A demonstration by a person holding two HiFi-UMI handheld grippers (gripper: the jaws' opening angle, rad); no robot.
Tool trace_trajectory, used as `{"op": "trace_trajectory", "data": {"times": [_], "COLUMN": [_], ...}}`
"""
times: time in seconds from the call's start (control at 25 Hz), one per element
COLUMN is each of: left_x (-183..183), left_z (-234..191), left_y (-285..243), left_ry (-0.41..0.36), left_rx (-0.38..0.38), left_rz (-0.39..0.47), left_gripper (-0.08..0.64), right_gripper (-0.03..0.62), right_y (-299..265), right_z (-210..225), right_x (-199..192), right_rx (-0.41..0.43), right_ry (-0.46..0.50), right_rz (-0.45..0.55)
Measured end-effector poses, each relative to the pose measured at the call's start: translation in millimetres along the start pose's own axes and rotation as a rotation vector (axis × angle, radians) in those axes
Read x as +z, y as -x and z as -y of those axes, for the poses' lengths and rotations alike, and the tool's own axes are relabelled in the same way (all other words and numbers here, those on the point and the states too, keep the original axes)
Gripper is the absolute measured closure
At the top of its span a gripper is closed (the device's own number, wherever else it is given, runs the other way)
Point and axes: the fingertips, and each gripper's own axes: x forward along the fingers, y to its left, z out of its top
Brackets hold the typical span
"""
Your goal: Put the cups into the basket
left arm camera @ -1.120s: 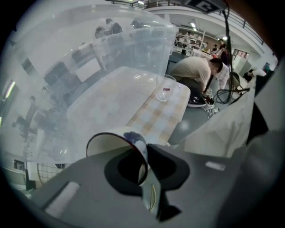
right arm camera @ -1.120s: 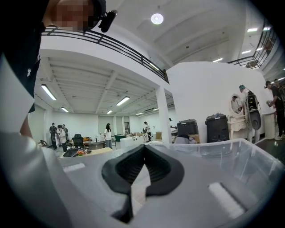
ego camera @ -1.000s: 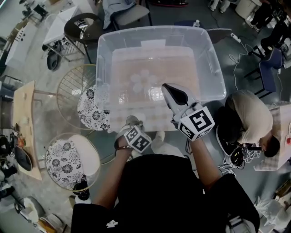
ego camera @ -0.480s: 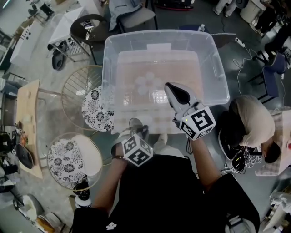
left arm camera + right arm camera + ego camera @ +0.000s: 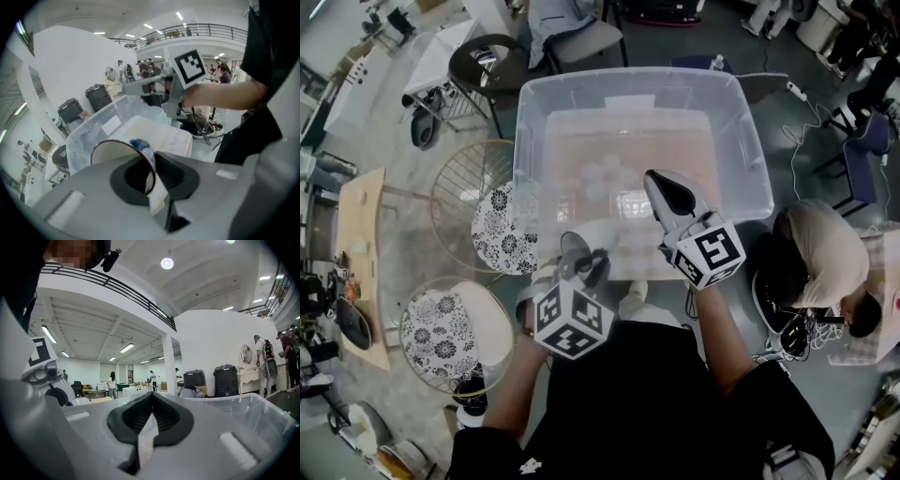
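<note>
Left gripper (image 5: 153, 174) clenched on the rim of a white cup (image 5: 111, 152) — held over the near edge of the clear bin (image 5: 741, 141); right gripper (image 5: 151, 419) pinched shut, empty — above the bin; wire basket (image 5: 450, 173) just left of the bin.

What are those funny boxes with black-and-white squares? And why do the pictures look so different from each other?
Those boxes are parts of two hand-held claws. A person in black holds one in each hand. The big picture comes from a camera on the person's head, looking down. The two round pictures come from little cameras riding on each claw. The left claw pinches the rim of a cup. The right claw is shut with nothing in it, near a big clear tub. Pale round shapes inside the tub look like more cups. Beside it stand a far wire basket and a near wire basket, both with flowery cloth.
</note>
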Motion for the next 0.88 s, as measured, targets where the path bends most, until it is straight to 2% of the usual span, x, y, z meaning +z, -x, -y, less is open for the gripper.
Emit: {"op": "trace_trajectory", "data": {"times": [0.2, 0.32, 0.64, 0.88], "left_x": [30, 39, 50, 37], "left_z": [-42, -66, -96, -112], "left_y": [3, -12, -75, -136], "left_ry": [-0.016, -0.010, 0.015, 0.017], "left_rx": [0.067, 0.078, 0.021, -0.045], "left_rz": [0.034, 0.032, -0.022, -0.124], "left_gripper": [0.515, 0.515, 0.515, 0.515], "right_gripper": [0.592, 0.591, 0.592, 0.592], "right_y": [2, 3, 7, 8], "right_z": [7, 11, 33, 48], "right_x": [-2, -4, -6, -10], "right_rx": [-0.012, -0.019, -0.041, -0.051], "right_ry": [0.003, 0.006, 0.008, 0.004], "right_rz": [-0.006, -0.010, -0.026, -0.044]}}
